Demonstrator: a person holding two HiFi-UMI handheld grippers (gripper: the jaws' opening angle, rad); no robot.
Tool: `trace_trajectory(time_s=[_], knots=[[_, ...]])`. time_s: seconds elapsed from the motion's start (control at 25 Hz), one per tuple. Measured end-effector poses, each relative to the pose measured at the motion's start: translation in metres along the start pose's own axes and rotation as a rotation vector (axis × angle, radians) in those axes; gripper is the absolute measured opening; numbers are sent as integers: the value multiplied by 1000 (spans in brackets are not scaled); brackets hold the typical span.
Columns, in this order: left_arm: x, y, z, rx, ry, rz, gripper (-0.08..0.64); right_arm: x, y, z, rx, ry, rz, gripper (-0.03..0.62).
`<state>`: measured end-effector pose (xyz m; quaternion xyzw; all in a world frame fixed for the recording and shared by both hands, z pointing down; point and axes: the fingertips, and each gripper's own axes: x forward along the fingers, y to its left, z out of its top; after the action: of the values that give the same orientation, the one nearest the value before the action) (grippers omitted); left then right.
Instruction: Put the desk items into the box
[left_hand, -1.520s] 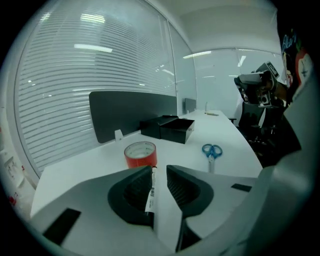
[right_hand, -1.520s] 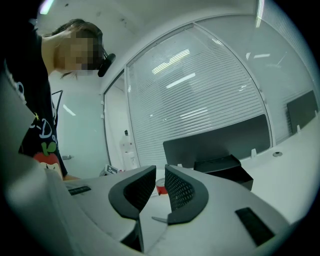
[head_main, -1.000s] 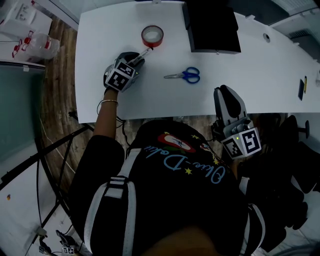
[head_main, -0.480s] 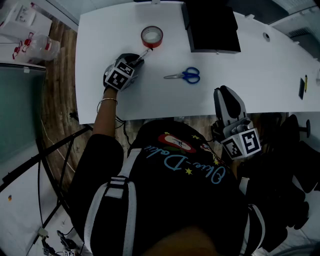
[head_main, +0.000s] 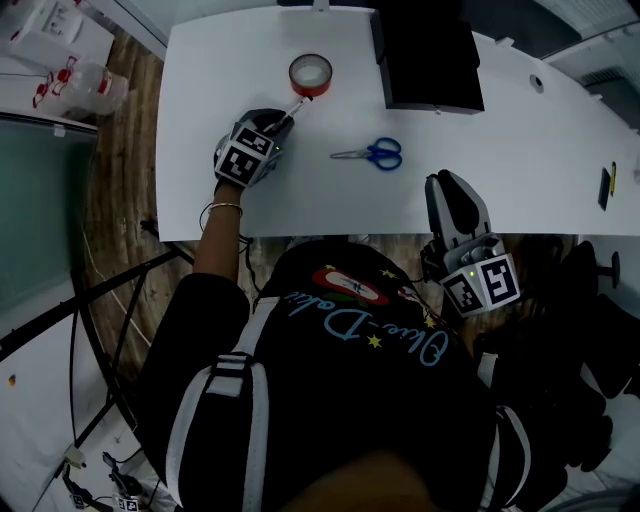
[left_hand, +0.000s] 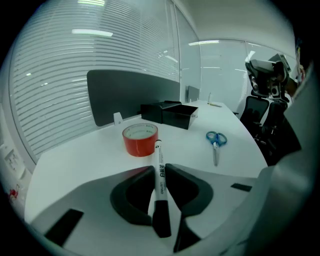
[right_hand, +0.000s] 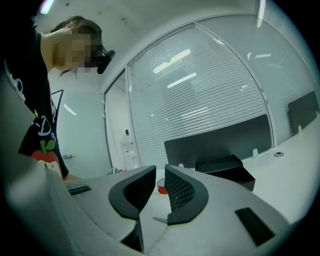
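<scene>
Here the left gripper (head_main: 283, 118) is reaching over the near-left part of the white tabletop (head_main: 500, 140), angled down, and its fingers have just been closing. They are now pinching a marker (left_hand: 160, 186) from both sides. The marker is showing a slim white barrel with a line of dark print running along it. A thicker black cap is sitting at the end nearest the camera, behind the fingers, and a small dark tip is sticking out at the far end. That far end is pointing at a roll of red tape (head_main: 310, 73) and lying just beside its base; whether the two are touching is not clear. Nor is it clear whether the marker is resting on the tabletop or hanging just above it.

Scissors (head_main: 372, 153) with blue handles are lying flat to the right of the tape, well apart from it, blades pointing left in the head view. A black box (head_main: 428, 55) is sitting at the far edge, behind the scissors.

The right gripper (head_main: 447, 183) is hovering at the near edge of the tabletop, pointing level. Its fingers are standing slightly apart with nothing between them.
</scene>
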<state>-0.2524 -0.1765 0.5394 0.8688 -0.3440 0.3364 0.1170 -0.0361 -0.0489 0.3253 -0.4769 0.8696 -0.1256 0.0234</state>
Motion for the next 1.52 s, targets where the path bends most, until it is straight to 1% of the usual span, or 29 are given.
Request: trace_trajectory(time_s=[0.12, 0.28, 0.56, 0.68, 0.88, 1.04, 1.52], knots=[[-11, -6, 9, -21, -38, 14, 87, 3, 0, 1, 5, -6, 22, 40], [-23, -11, 15, -35, -58, 30, 87, 8, 1, 1, 10, -10, 59, 40], [-45, -17, 16, -58, -67, 77, 87, 13, 3, 2, 17, -20, 120, 40], [-55, -19, 18, -78, -77, 106, 87, 15, 2, 2, 34, -27, 151, 40], [-67, -25, 21, -90, -78, 152, 89, 15, -4, 1, 51, -30, 190, 40], [-78, -34, 23, -96, -78, 185, 89, 15, -4, -1, 57, -19, 228, 40], [-104, -68, 30, -151, -122, 290, 89, 2, -9, -4, 68, -9, 332, 40]])
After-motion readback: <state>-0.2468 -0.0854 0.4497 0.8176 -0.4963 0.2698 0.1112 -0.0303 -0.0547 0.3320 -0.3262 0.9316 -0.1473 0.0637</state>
